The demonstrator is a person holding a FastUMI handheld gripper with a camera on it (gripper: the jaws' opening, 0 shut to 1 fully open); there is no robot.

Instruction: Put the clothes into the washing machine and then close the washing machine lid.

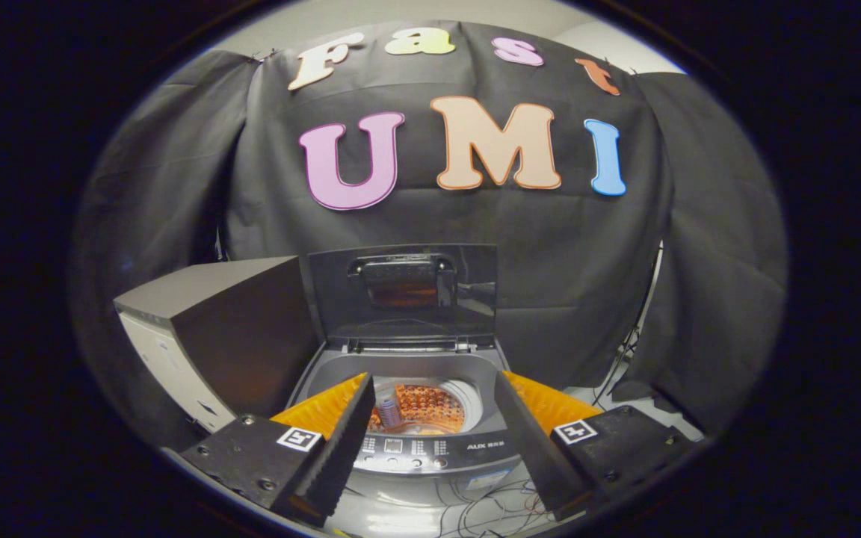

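The gripper [430, 418] was spread wide with nothing between its fingers. Just ahead sat the washing machine [415, 448], its drum [423, 407] orange-lit and seemingly bare of clothes, which lay somewhere unseen. Behind the drum the lid [403, 291] stood upright. A dark box [214, 321] stood to the left. Judged: fetch the clothes first, pinching a thick fold.

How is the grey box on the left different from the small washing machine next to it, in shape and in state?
The dark grey box with a pale side is closed, with a flat top; the small grey top-loading washing machine stands open, its dark lid upright. The box rises higher than the machine's rim. The machine's orange-lit drum shows, beyond the open gripper jaws. Both are grey and stand side by side.
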